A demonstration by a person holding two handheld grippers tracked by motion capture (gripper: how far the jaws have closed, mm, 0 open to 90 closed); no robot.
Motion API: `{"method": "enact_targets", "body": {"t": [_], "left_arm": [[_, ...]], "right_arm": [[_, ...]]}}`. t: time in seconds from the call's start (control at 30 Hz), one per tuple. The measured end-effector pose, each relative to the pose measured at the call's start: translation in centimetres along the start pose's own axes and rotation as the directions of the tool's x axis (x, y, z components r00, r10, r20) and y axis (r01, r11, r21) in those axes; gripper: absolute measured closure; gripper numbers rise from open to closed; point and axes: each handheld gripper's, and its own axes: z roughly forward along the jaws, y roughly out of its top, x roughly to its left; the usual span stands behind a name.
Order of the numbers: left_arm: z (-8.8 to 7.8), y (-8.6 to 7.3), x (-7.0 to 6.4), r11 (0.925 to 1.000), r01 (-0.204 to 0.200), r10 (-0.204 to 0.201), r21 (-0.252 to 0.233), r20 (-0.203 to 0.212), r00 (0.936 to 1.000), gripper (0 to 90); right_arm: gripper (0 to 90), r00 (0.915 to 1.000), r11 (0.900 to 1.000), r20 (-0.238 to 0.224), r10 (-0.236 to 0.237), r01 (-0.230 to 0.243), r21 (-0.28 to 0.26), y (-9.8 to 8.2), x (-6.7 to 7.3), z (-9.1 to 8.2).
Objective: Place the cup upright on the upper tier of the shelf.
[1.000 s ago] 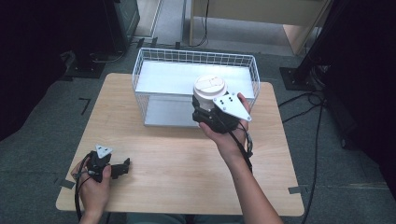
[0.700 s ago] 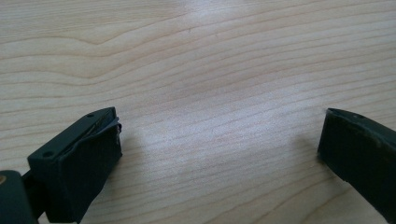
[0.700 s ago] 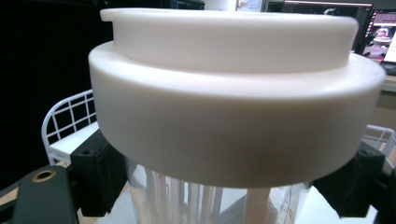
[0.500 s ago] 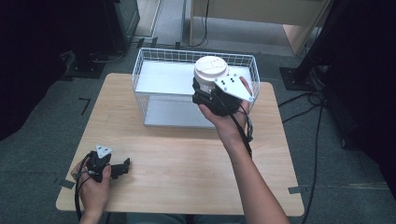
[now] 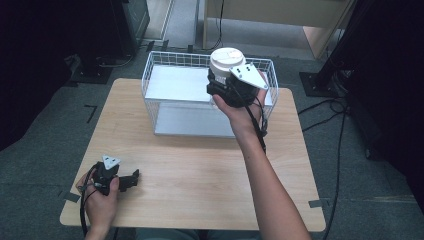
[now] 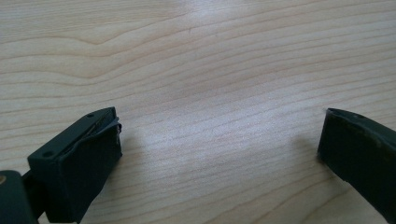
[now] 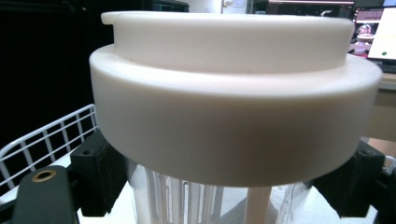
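A clear jar with a thick white lid [image 5: 226, 59] hangs over the right part of a white wire basket [image 5: 150, 80], at about rim height. My right gripper [image 5: 221, 86] is shut on the jar just below the lid. In the right gripper view the lid [image 7: 233, 107] looms close, and a black finger [image 7: 93, 175] presses on the clear body at each side. My left gripper [image 5: 131, 179] rests low on the wooden table [image 5: 200, 170] near the front left corner. Its jaws stand wide apart in the left gripper view [image 6: 219, 149] with bare wood between them.
The basket stands at the table's far edge and has a flat white floor [image 5: 175, 82]. Dark equipment and cables lie on the floor around the table. A monitor [image 7: 373, 32] glows far behind the jar.
My right gripper has carried the jar up and away from the person, from the basket's front wall to above its rim. The left gripper has stayed put.
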Motion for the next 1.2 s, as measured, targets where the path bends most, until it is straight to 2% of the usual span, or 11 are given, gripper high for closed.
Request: {"method": "enact_targets", "body": {"t": [0.37, 0.77, 1.0, 1.2], "left_arm": [[0.0, 0.0, 0.0, 1.0, 0.0, 0.0, 0.0, 0.0, 1.0, 0.0], [0.0, 0.0, 0.0, 1.0, -0.001, 0.001, 0.0, 0.001, 1.0, 0.0], [0.0, 0.0, 0.0, 1.0, -0.001, 0.001, 0.0, 0.001, 1.0, 0.0], [0.0, 0.0, 0.0, 1.0, -0.001, 0.001, 0.0, 0.0, 1.0, 0.0]], "right_arm": [[15.2, 0.9986, 1.0, 0.052, -0.011, 0.01, 0.004, 0.4, -1.6, 3.5], [15.2, 0.9984, 1.0, 0.054, -0.019, 0.019, 0.004, 0.9, -1.3, 6.7], [15.1, 0.9986, 1.0, 0.053, 0.003, -0.002, -0.013, 0.8, -1.5, 7.3], [14.0, 0.9993, 1.0, 0.036, 0.006, -0.006, 0.02, 1.0, -1.7, 6.7]]}}
